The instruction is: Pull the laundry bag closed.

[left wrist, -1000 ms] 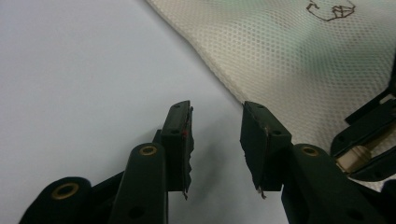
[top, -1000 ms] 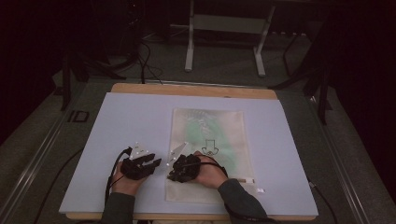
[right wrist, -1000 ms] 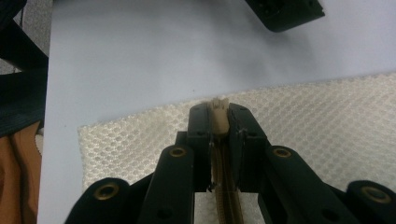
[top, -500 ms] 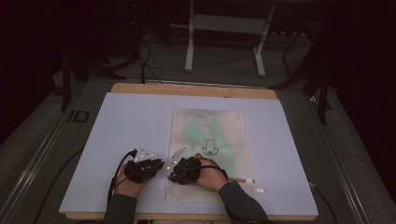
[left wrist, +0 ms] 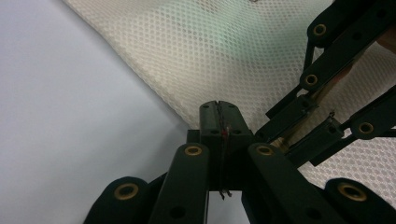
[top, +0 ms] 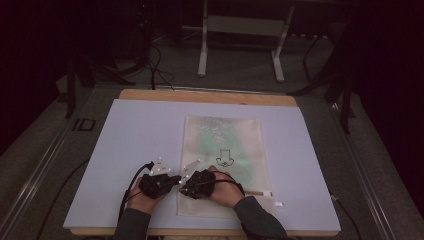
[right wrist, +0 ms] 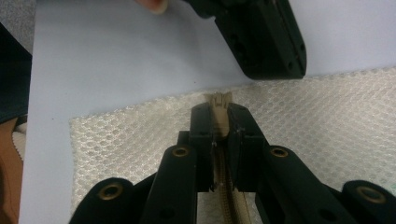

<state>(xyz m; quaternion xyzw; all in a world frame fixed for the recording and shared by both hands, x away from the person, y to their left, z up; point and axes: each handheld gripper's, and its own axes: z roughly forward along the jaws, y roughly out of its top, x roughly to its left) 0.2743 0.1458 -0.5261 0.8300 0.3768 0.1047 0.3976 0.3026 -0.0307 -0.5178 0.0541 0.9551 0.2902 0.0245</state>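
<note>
On table point(top: 135, 130), mesh bag point(top: 227, 150) lengthwise away.

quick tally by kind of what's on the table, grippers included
mesh zip bag: 1
grippers: 2, left gripper and right gripper
white table cover: 1
small white scrap near the bag's corner: 1
total: 5

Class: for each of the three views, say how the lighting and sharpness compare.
High view: dim, dark room edges, only the white table lit, soft detail. Left gripper view: bright, mesh bag weave sharp, near jaws dark and slightly soft. Right gripper view: evenly lit, zip crisp, mesh fading softer at the far right.
</note>
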